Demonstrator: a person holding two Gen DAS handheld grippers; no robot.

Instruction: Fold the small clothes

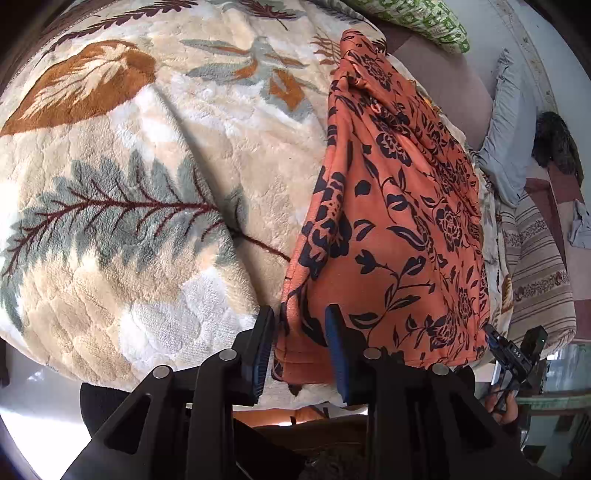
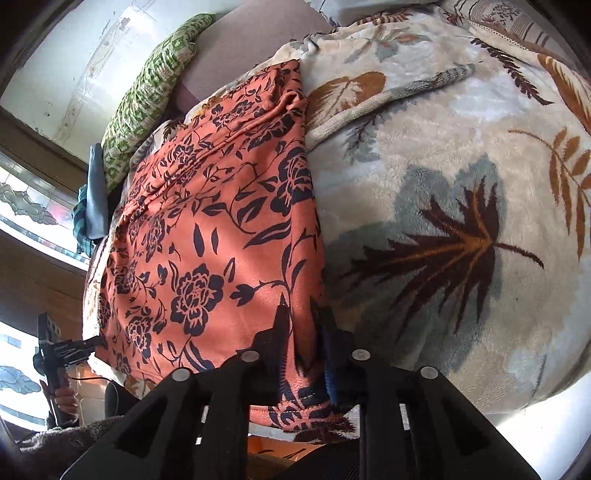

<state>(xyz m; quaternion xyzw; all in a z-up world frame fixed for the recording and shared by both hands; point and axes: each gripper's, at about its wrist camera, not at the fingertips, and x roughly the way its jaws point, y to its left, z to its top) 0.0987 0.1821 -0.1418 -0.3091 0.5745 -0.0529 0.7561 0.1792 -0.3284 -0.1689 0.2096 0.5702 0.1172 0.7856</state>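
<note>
The only readable lettering is "DAS", white on the black body of the right gripper [image 1: 496, 345], seen from the left wrist.

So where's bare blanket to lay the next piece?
The leaf-print blanket lies bare beside the orange floral garment, on the side away from the green pillow. Crowded along the pillow side, with grey cloth there.

Both wrist views bright, daylight. Strong barrel distortion: bed blanket [image 1: 147, 221] bulges like a dome, corners vignetted black. Overexposed white patches at lower left of left view and lower right of right view. Window glass [image 2: 26, 206] at right view's left edge glares. Orange floral cloth [image 2: 207, 240] carries soft shadow bands and a sunlit streak. Centre sharp; black claw frames at bottom slightly soft, detail lost in shadow.
</note>
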